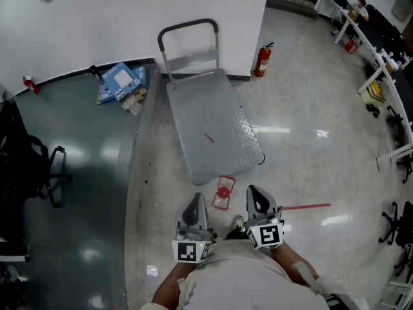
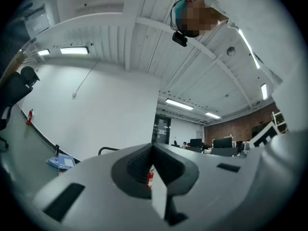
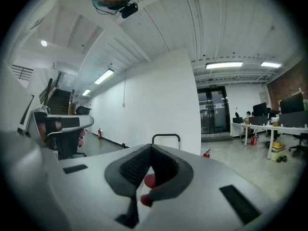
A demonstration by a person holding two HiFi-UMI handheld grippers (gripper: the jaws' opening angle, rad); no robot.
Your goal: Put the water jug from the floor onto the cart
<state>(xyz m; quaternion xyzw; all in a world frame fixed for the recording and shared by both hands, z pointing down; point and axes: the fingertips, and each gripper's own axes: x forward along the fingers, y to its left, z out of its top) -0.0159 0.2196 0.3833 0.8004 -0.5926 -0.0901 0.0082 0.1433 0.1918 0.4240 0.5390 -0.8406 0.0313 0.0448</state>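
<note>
Left gripper (image 1: 195, 206) and right gripper (image 1: 257, 200) were held clenched, empty. The water jug (image 1: 223, 192) was seen between them on the floor (image 1: 303, 166), with the cart (image 1: 216, 128) just beyond.

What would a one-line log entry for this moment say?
stage: before pickup | water jug: on floor, just off cart near edge | left gripper: shut, empty | right gripper: shut, empty

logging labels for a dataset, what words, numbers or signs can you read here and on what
Nothing reads clearly.
Blue boxes by the wall: white label, too small to read.
Fire extinguisher: label too small.
Sign over the glass doors: blurred.
Water jug: no print that I can make out.
</note>
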